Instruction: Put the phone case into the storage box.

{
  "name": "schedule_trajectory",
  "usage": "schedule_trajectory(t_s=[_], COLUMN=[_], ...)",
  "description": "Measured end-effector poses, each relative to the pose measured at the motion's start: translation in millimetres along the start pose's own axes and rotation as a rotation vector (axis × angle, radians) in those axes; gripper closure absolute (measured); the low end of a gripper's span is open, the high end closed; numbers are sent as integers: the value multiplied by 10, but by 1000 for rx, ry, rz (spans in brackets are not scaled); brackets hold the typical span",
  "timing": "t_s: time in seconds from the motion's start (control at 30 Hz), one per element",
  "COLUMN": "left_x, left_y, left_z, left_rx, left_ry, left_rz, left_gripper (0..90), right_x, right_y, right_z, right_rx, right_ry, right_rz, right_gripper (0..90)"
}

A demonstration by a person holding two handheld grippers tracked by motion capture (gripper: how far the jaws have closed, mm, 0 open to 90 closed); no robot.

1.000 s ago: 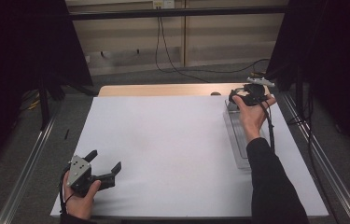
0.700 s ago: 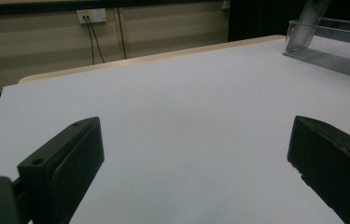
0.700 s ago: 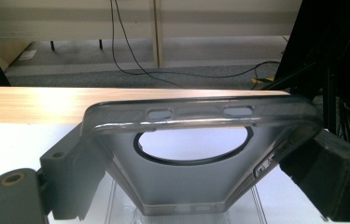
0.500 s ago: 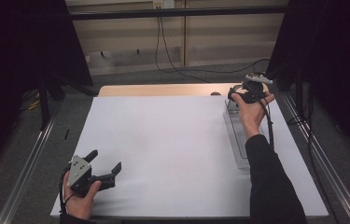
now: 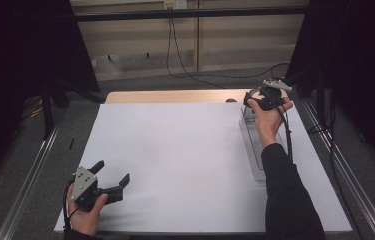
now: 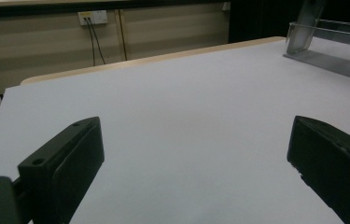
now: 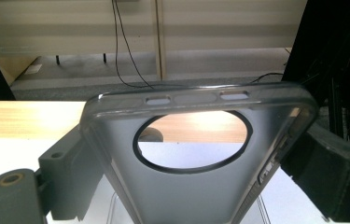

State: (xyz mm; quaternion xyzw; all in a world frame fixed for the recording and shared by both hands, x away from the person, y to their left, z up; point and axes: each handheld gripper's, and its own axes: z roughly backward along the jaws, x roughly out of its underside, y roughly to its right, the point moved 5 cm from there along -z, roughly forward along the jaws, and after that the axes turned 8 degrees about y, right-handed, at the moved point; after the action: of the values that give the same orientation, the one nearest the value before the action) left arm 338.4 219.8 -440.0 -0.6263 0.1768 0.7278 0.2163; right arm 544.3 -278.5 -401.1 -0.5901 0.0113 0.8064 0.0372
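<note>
A smoky translucent phone case (image 7: 196, 186) with a large round camera hole stands between the jaws of my right gripper (image 7: 200, 177), which is shut on its two sides. From above, that right gripper (image 5: 251, 104) hovers at the far right of the table, over the far end of a clear plastic tray (image 5: 255, 150). In the left gripper view the case (image 6: 304, 21) appears as a grey slab reaching down to the tray (image 6: 336, 35). My left gripper (image 5: 111, 172) rests at the near left corner, open, with nothing between its jaws (image 6: 196, 158).
A white sheet (image 5: 175, 160) covers the table, with a bare wooden strip (image 5: 170, 96) along the far edge. Metal rails (image 5: 30, 170) run down both sides. Black cables (image 5: 175, 50) hang from a wall socket behind the table.
My right gripper has shifted slightly toward the far right with the case. The left gripper has stayed put.
</note>
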Motion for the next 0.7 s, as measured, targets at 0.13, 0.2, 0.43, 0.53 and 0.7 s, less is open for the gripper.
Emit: schedule_trajectory(t_s=[0.13, 0.2, 0.43, 0.53, 0.7], left_x=[1, 1, 1, -2, -1], left_y=[3, 3, 5, 2, 7], left_z=[-1, -2, -9, -3, -7], left_rx=[2, 2, 6, 6, 8], left_ry=[0, 0, -1, 0, 0], left_rz=[2, 2, 0, -4, -2], left_gripper=[37, 37, 38, 38, 38], right_x=[4, 9, 48, 54, 47], right_y=[-4, 1, 8, 20, 14], right_z=[-24, -37, -98, -109, -109], right_rx=[-2, -9, -27, -40, -55], right_ry=[6, 11, 15, 14, 23], right_rz=[-5, -14, -20, -35, -25], right_gripper=[99, 94, 82, 75, 51])
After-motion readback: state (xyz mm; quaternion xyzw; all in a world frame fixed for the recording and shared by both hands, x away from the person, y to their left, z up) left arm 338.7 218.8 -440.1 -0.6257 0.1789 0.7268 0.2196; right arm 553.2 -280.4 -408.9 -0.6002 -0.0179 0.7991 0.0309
